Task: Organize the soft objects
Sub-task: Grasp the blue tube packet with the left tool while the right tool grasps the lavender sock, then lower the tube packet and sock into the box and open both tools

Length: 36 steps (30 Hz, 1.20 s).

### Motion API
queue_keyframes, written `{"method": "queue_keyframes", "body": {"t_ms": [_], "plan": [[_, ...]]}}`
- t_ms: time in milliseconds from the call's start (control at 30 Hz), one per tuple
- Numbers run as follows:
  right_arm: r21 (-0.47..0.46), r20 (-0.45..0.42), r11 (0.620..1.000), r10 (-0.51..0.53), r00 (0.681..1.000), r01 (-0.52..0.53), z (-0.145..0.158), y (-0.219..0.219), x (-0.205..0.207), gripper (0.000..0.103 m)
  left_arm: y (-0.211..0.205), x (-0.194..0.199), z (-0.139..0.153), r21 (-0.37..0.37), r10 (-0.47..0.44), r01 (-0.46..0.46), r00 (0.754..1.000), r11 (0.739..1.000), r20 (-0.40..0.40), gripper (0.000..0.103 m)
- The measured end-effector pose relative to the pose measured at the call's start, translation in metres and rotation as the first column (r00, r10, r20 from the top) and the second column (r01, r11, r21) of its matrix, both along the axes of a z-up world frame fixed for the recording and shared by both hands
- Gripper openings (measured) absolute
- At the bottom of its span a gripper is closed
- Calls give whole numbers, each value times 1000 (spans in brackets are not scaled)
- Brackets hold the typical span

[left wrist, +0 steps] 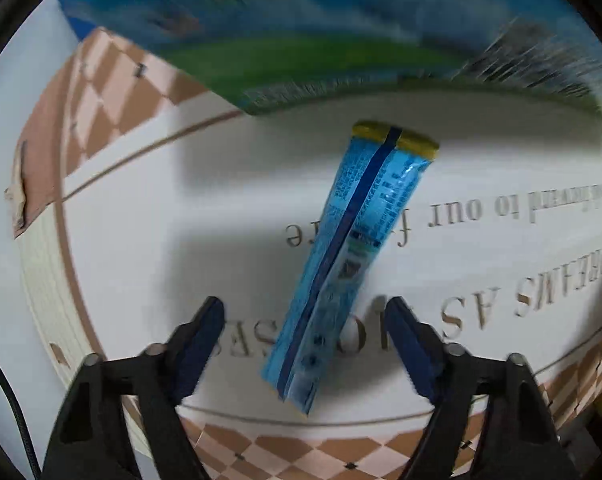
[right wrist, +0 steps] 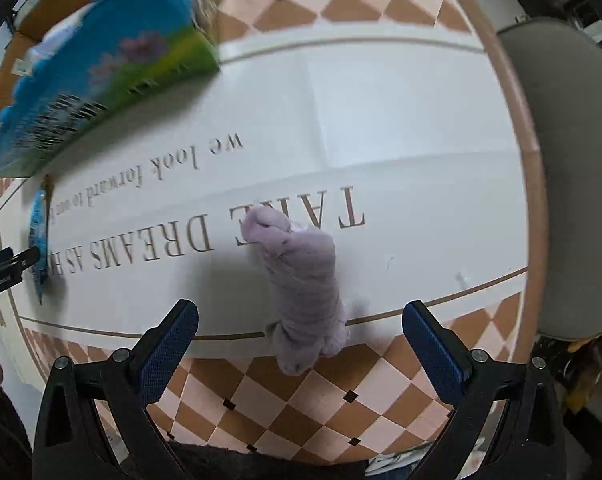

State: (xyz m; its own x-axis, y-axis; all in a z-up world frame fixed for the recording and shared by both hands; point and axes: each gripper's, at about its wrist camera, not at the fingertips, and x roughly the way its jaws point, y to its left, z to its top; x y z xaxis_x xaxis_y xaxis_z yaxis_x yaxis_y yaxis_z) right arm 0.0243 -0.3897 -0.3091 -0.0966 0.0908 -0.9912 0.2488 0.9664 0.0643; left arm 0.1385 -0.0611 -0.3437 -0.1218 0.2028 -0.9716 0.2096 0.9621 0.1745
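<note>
A long blue packet with a yellow end lies on the white printed tablecloth, its near end between the fingers of my left gripper, which is open around it without touching. The packet also shows at the far left of the right wrist view. A rolled lilac cloth lies on the tablecloth between the fingers of my right gripper, which is open and apart from it.
A large blue and green bag lies at the far side of the table and also shows in the right wrist view. A grey chair stands at the right table edge. A cardboard box stands behind the bag.
</note>
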Motion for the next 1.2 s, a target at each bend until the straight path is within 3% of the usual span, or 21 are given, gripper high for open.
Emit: {"method": "queue_keyframes", "body": {"t_ms": [167, 267, 300, 400, 433, 567, 733, 933, 1067, 1200], "plan": [[14, -38, 999, -31, 999, 32, -25, -5, -2, 103, -4, -1, 8, -64, 22, -23, 999, 998, -25, 28], [19, -71, 999, -31, 997, 32, -41, -4, -3, 95, -11, -14, 13, -47, 4, -4, 1000, 999, -3, 19], [18, -86, 999, -26, 996, 28, -46, -2, -4, 85, -13, -19, 15, -52, 10, -10, 1000, 999, -1, 17], [-3, -127, 1000, -17, 992, 17, -56, 2, -10, 42, -15, -35, 25, -100, 58, -58, 998, 993, -1, 14], [-20, -120, 1000, -18, 993, 15, -55, 3, -12, 35, -16, -41, 31, -112, 69, -68, 998, 991, 10, 14], [15, -95, 1000, -6, 995, 8, -46, 9, -25, 29, -21, -58, 58, -160, 113, -105, 993, 981, 45, 13], [60, -22, 998, 33, 999, -32, -12, 21, -35, 28, -32, -70, 115, -242, 158, -133, 984, 961, 88, 13], [165, 116, 982, 69, 991, -88, 66, 34, -22, 28, -39, -47, 199, -347, 167, -92, 967, 933, 193, 13], [217, 216, 966, 92, 972, -140, 124, 38, 25, 28, -48, -6, 243, -356, 119, -14, 954, 934, 276, 13], [182, 296, 967, 118, 948, -177, 165, 37, 92, 28, -44, 63, 244, -341, 100, 3, 954, 940, 284, 14]]}}
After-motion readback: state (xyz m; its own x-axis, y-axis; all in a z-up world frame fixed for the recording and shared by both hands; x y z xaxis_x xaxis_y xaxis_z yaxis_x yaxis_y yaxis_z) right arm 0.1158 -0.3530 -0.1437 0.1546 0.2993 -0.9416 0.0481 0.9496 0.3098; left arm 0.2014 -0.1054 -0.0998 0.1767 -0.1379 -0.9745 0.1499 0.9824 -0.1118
